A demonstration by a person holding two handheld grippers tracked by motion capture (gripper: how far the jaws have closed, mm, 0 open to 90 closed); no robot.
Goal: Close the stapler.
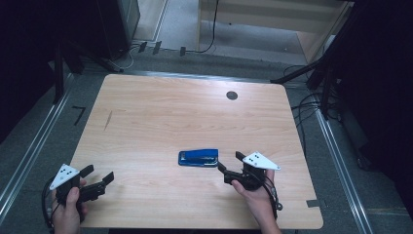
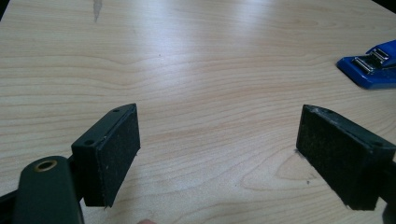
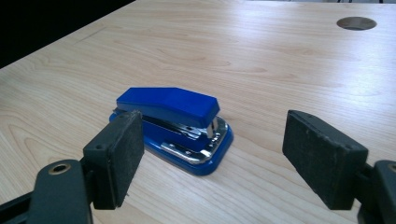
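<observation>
The blue stapler (image 1: 198,158) is seen lying free near the middle of the desk (image 1: 160,112), just ahead of the released right hand-held gripper (image 1: 229,163), while the left hand-held gripper (image 1: 100,176) is held released well apart, so no grasp is judged made yet.

The left tongs (image 2: 219,156), two black blocks with rough dark pads, stand wide apart low over the pale wood-grain desk (image 2: 196,60), with bare wood between them. A glossy blue stapler with a silver metal plate (image 2: 371,65) lies on the desk well beyond the right-hand pad (image 2: 334,161), cut off by the frame's edge. A small grey scuff (image 2: 96,9) marks the desk far from the stapler.
</observation>
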